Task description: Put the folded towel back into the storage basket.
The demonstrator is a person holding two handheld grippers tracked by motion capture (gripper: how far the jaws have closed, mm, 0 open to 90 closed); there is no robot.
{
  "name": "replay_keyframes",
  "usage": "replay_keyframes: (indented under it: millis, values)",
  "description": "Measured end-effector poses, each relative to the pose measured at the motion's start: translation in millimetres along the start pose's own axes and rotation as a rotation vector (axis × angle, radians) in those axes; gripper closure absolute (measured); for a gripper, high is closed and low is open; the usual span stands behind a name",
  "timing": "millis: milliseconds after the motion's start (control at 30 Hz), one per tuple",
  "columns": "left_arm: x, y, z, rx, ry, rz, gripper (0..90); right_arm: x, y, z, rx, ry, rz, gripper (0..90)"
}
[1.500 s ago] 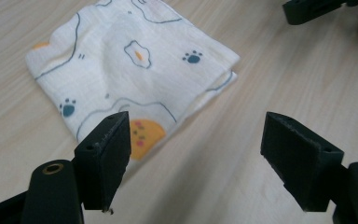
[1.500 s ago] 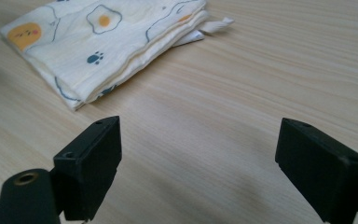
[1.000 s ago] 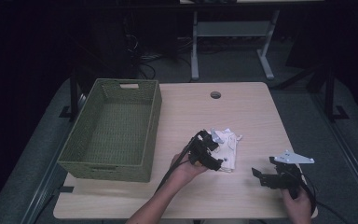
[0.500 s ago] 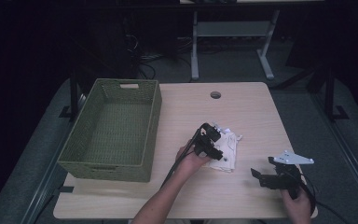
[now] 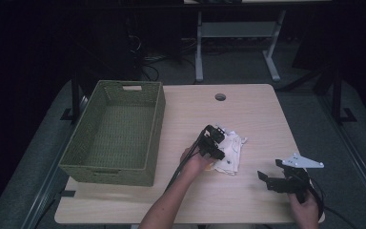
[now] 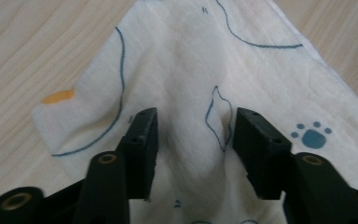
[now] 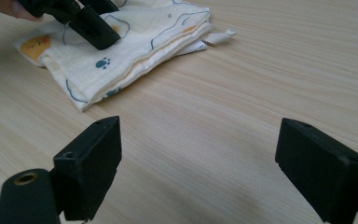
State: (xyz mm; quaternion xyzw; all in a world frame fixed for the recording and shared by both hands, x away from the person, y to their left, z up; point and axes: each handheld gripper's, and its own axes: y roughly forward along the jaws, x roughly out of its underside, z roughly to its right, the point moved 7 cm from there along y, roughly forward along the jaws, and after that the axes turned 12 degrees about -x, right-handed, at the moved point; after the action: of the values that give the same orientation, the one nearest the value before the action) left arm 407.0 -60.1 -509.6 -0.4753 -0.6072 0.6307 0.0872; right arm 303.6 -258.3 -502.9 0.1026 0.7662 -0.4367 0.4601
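- Our left gripper stands on the cloth, its jaws half apart and just been closing, with a raised ridge of fabric bunched between them; the pads do not yet look pressed on it.
- We judge the cloth light, soft and limp: it will sag and unfold if lifted by one layer, so pinching that ridge through several layers seems the best hold.
- Just past the jaws it lies folded flat on the table.
- Our right gripper rests with its jaws wide apart and nothing between them, the cloth well ahead of it.
- The basket sits far off to the left gripper's left.
- We cannot see the cloth's underside or count its folds.
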Motion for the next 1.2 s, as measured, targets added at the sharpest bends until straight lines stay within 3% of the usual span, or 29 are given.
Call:
replay_keyframes:
  millis: [100,133,300,567,733,900,1033,1200]
  values:
    - [0.9,-1.1,-0.2,-0.005,-0.011,-0.003,57.5,0.2,0.4,0.2,-0.001,-0.004,-0.004,13.9]
    - [2.0,-2.0,-0.7,-0.010,-0.006,0.000,63.9,0.5,0.7,-0.3,-0.004,-0.007,-0.009,13.9]
    - [4.0,-3.2,-2.7,-0.011,0.012,0.004,78.6,0.7,0.5,-0.1,-0.002,-0.009,-0.010,14.0]
    - [9.1,-6.5,-5.9,-0.007,0.017,0.001,81.7,1.2,-0.5,1.6,-0.001,-0.008,-0.011,13.9]
    - [9.6,-13.6,-10.4,0.029,-0.036,0.029,82.0,2.0,0.8,-0.3,-0.002,-0.017,-0.017,14.0]
    - [13.4,-27.7,-10.1,0.113,-0.048,0.040,81.9,2.0,-1.2,-1.0,-0.002,-0.015,-0.007,14.0]
    - [18.1,-42.0,-11.3,0.109,-0.045,0.072,81.7,1.2,-4.2,-1.5,0.004,-0.009,0.012,13.9]
    - [24.5,-64.1,-11.1,0.139,-0.046,0.124,82.0,-0.1,-5.1,-1.5,0.027,-0.006,0.026,13.9]
